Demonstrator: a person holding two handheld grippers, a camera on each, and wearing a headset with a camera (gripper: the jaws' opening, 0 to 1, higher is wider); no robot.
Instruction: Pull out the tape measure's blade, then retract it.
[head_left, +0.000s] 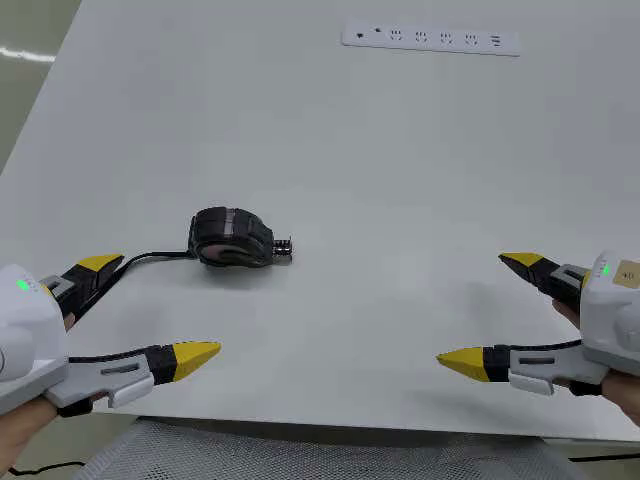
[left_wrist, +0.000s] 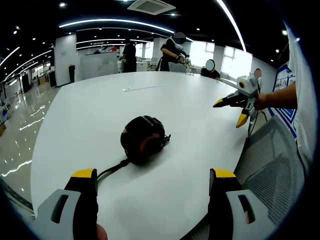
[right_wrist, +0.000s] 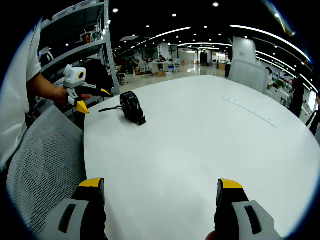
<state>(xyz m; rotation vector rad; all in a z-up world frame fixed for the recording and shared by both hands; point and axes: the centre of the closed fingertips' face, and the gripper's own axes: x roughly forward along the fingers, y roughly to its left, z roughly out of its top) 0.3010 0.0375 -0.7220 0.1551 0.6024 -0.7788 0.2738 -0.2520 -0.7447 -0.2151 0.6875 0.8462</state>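
Black hard-cased tape (head_left: 232, 238): probably rigid, dense, smooth. Clamp its sides with the left gripper (head_left: 155, 307); pinch the hook (head_left: 286, 246) with the right gripper (head_left: 485, 310). Both jaw pairs apart.

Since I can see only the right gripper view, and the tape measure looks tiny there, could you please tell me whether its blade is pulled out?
Observer: No. In the head view the tape measure has its hook sitting right at its mouth, with no blade drawn out.
Operator: Thank you. How does the other gripper stand to it?
Observer: In the left gripper view the left gripper is open, and the tape measure lies ahead of it, untouched.
Operator: And where does its cord run?
Observer: In the head view the black cord trails from it toward the left gripper's far jaw.
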